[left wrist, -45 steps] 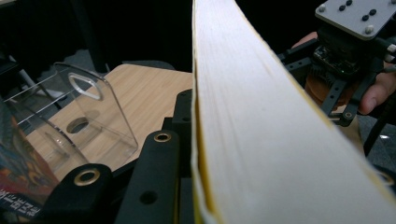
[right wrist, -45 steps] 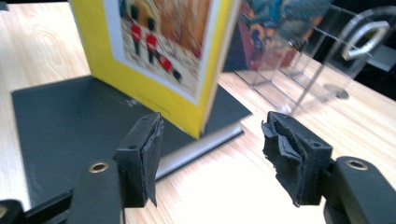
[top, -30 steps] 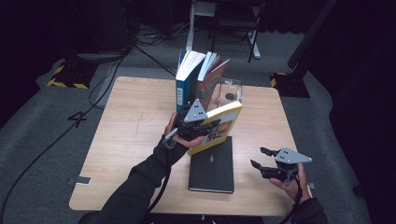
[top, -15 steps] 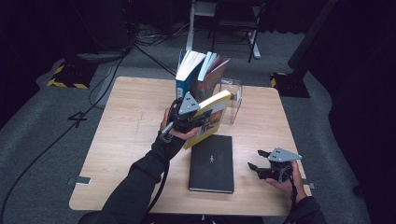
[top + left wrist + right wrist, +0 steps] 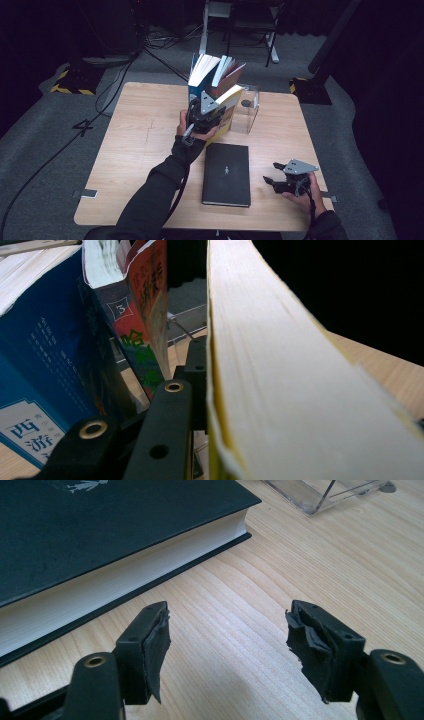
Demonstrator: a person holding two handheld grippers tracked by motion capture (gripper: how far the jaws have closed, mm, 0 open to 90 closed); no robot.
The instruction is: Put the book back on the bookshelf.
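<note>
My left gripper is shut on a thick yellow book, holding it nearly upright against the row of standing books. In the left gripper view its page edge rises at the right beside one black finger; the other finger is hidden behind it. A blue book and a red book stand just to the left. A black book lies flat at the table's front. My right gripper hovers low beside it, open and holding nothing, with the black book's corner ahead.
A clear acrylic stand sits right of the standing books; its edge lies beyond the right gripper. The wooden table has bare room on its left half. Chair legs and cables lie on the floor behind.
My left gripper has carried the yellow book back toward the standing books and tipped it from a slant to nearly upright. The right gripper has stayed about where it was.
</note>
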